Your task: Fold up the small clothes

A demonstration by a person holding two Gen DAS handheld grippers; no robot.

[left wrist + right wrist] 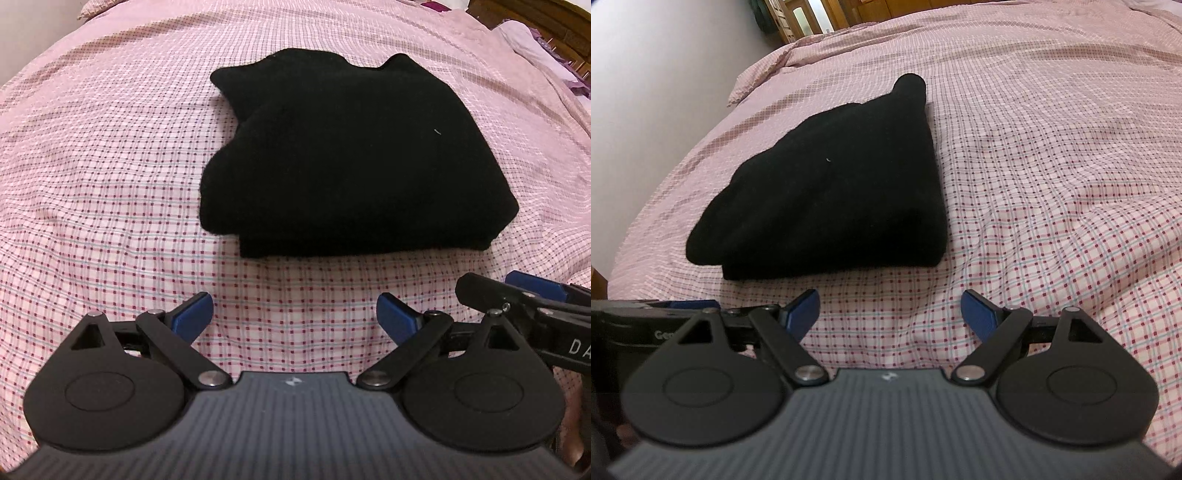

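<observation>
Dim indoor light, soft shadows, fisheye-warped edges

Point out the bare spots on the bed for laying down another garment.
Bare checked bedspread lies right of the folded black garment, and a narrower strip left of it toward the bed edge. The near strip is crowded by the left gripper and right gripper.

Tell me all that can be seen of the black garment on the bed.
The black garment looks like soft, fuzzy knit or fleece. It is folded into a thick, layered bundle, roughly rectangular, with two small corners sticking out at its far edge. It lies flat on the pink checked bed cover. Neither the left gripper nor the right gripper touches it; both are open.
</observation>
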